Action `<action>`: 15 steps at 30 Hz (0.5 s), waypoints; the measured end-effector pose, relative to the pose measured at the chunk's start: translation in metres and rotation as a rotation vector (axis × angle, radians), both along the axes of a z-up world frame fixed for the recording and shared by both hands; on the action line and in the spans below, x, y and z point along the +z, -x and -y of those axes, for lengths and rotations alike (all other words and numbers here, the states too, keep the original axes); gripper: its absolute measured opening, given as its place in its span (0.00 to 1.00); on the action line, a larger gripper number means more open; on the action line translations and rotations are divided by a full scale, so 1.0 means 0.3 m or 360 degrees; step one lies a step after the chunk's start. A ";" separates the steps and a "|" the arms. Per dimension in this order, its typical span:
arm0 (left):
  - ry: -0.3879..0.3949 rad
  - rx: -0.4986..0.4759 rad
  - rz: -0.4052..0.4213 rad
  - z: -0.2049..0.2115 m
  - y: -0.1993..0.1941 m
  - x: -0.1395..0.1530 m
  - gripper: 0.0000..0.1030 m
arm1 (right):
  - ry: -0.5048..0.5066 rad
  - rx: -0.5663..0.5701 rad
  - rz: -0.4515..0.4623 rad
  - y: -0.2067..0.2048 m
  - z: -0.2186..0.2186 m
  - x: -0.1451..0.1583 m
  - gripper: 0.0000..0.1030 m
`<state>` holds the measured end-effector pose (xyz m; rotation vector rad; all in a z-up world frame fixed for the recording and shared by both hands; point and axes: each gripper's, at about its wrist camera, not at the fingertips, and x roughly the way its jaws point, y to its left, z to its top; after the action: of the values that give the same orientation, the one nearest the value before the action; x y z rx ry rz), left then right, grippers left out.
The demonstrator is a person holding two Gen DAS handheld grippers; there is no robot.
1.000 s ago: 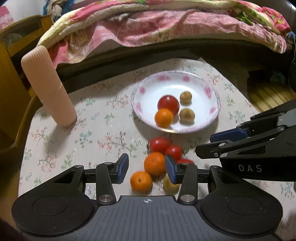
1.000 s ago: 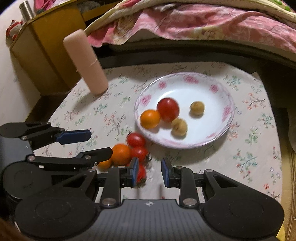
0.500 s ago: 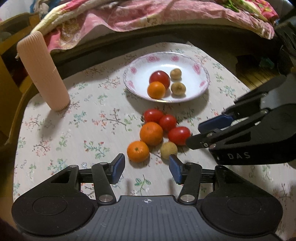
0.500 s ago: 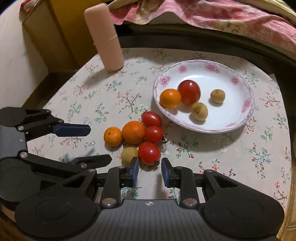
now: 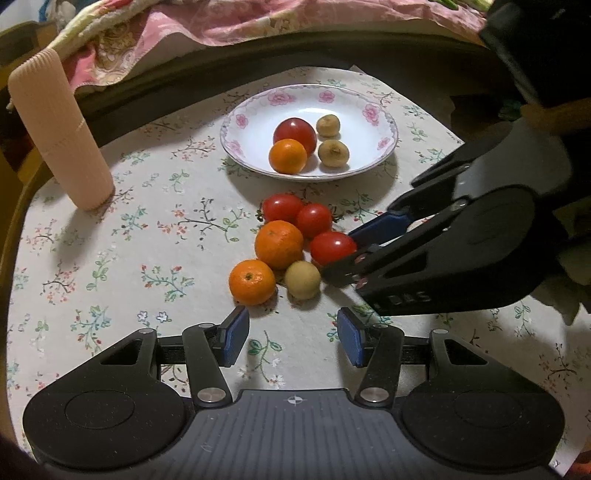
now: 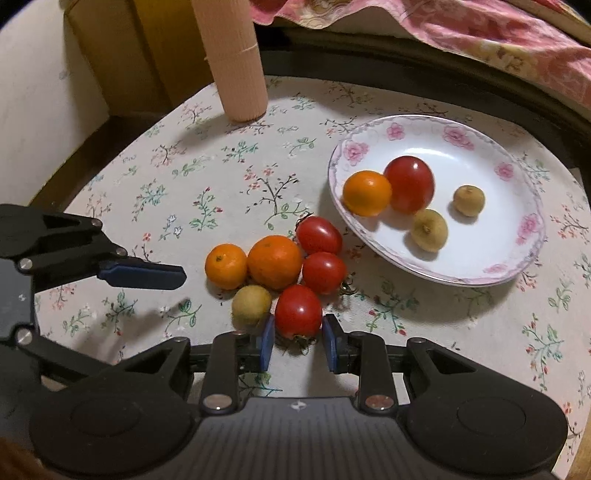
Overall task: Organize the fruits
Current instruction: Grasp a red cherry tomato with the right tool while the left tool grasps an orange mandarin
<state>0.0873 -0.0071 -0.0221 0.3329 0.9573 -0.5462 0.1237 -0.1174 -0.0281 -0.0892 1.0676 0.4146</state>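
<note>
A flowered white plate holds a tomato, an orange and two small brown fruits. In front of it on the cloth lies a cluster: three tomatoes, two oranges and a yellowish fruit. The nearest tomato sits between the tips of my right gripper, which stands open around it. My left gripper is open and holds nothing, just short of the small orange and the yellowish fruit.
A tall ribbed pink cylinder stands at the table's far left. The round table's dark rim curves behind the plate, with a bed and pink quilt beyond. A yellow cabinet is at the left.
My left gripper has drawn back from the fruit cluster, staying open. My right gripper has come in so the nearest tomato now sits between its fingertips; its gap looks unchanged.
</note>
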 end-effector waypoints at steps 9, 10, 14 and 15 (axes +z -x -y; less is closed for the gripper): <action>0.0000 -0.0012 -0.0019 -0.006 -0.014 -0.019 0.60 | -0.0032 -0.0002 -0.0006 -0.013 0.000 -0.004 0.29; 0.0003 -0.0014 -0.0013 -0.009 -0.016 -0.017 0.60 | -0.0038 -0.0002 -0.0015 -0.010 0.003 -0.002 0.29; -0.0002 0.0002 0.0005 -0.018 -0.035 -0.020 0.60 | -0.0057 -0.0019 -0.0023 0.004 0.022 0.013 0.29; -0.0001 0.0012 -0.0002 -0.018 -0.040 -0.023 0.59 | -0.0056 -0.0027 -0.0023 0.006 0.028 0.015 0.29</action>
<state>0.0993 -0.0016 -0.0289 0.3297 0.9598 -0.5395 0.1218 -0.1257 -0.0236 -0.0456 1.0743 0.4189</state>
